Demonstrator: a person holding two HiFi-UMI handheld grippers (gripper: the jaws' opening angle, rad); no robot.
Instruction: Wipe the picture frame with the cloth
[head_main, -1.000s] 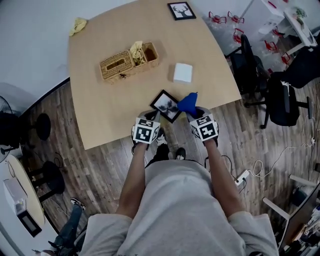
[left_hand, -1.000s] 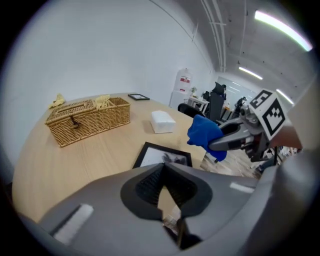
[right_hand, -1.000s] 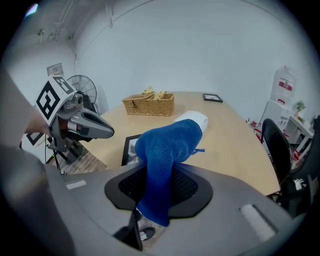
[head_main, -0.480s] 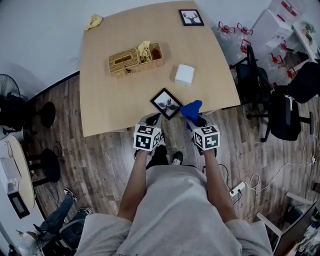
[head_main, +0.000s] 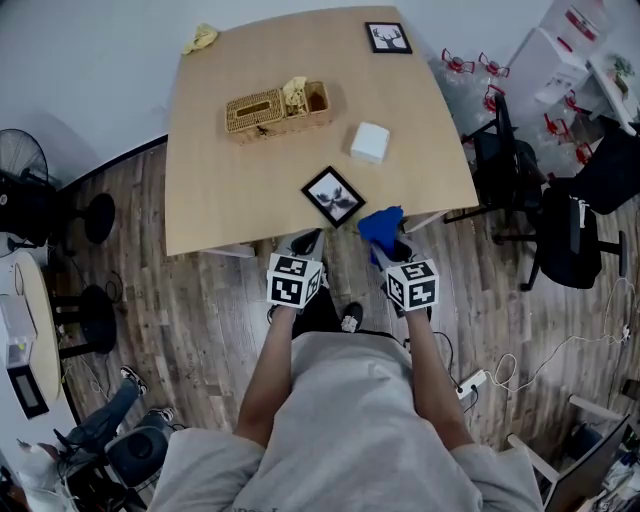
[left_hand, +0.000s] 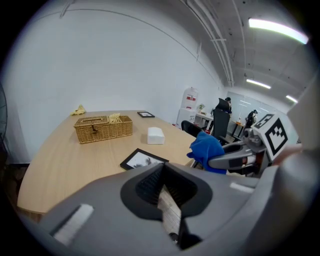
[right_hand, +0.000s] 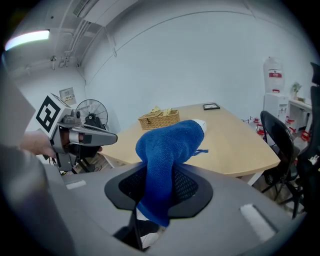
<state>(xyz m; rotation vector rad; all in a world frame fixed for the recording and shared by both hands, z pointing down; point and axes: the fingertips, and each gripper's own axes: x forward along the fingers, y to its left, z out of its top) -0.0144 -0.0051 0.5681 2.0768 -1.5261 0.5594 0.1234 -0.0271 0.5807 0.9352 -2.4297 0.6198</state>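
A black picture frame (head_main: 333, 196) with a dark print lies flat near the table's front edge, also visible in the left gripper view (left_hand: 144, 159). My right gripper (head_main: 390, 246) is shut on a blue cloth (head_main: 381, 224) that bunches up over its jaws (right_hand: 167, 150). It hovers just off the table edge, right of the frame and not touching it. My left gripper (head_main: 306, 242) is shut and holds nothing. It sits over the floor just in front of the table edge, below the frame.
On the wooden table (head_main: 220, 190) are a wicker basket (head_main: 278, 110), a white box (head_main: 370, 142), a second black frame (head_main: 388, 37) at the far edge and a yellow rag (head_main: 200, 39). Office chairs (head_main: 560, 215) stand to the right, a fan (head_main: 25, 190) to the left.
Both grippers have drawn back from the frame toward the person, off the table's front edge. The blue cloth no longer touches the frame, which has stayed put.
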